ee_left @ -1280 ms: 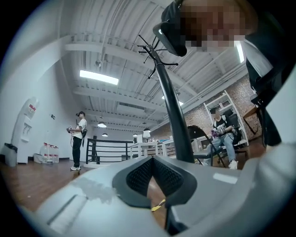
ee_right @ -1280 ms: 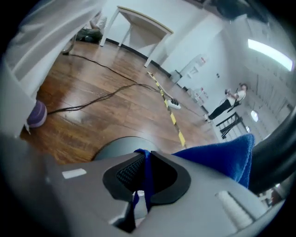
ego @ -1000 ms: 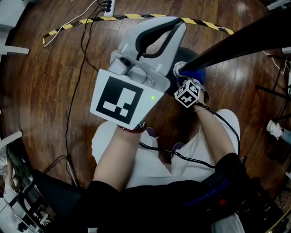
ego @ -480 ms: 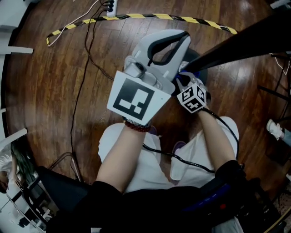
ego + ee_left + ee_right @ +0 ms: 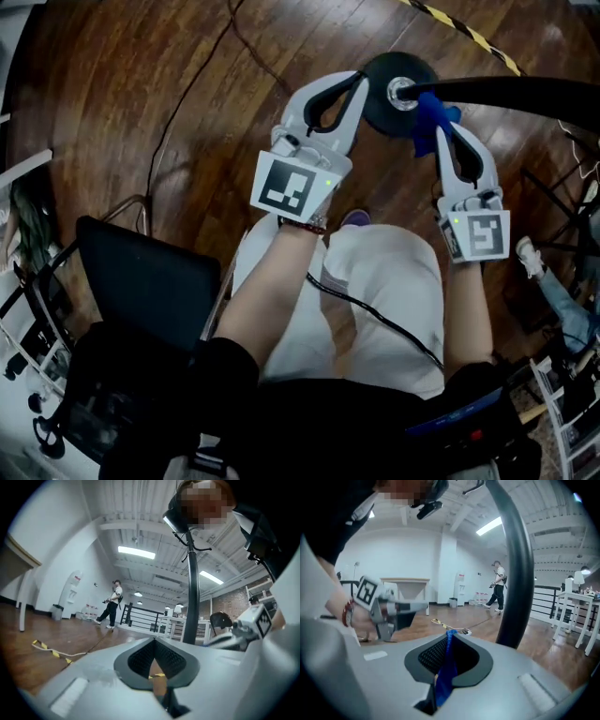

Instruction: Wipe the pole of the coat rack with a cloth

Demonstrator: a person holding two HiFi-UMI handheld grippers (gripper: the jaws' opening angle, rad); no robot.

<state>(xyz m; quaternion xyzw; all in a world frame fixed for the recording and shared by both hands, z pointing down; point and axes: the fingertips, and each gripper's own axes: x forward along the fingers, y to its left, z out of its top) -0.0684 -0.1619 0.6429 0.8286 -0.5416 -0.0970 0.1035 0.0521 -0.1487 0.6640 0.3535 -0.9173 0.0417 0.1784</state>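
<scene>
right claw (image 5: 449,635) pinching blue cloth (image 5: 443,680), beside pole (image 5: 519,573)

Two grey handheld grippers are in view, the left gripper (image 5: 359,80) and the right gripper (image 5: 441,133), along with one black metal coat-rack pole (image 5: 506,91), one round black base (image 5: 384,70) and one blue cloth (image 5: 427,111). Also counted are one yellow-and-black striped tape strip (image 5: 464,33) and one distant person (image 5: 112,604).

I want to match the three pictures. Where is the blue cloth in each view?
Head view: the blue cloth is at upper right, against the pole, at the tip of the right gripper.
Left gripper view: not in it.
Right gripper view: the cloth is low in the centre, pinched between the jaws.
Shared landmark: the dark pole.
</scene>
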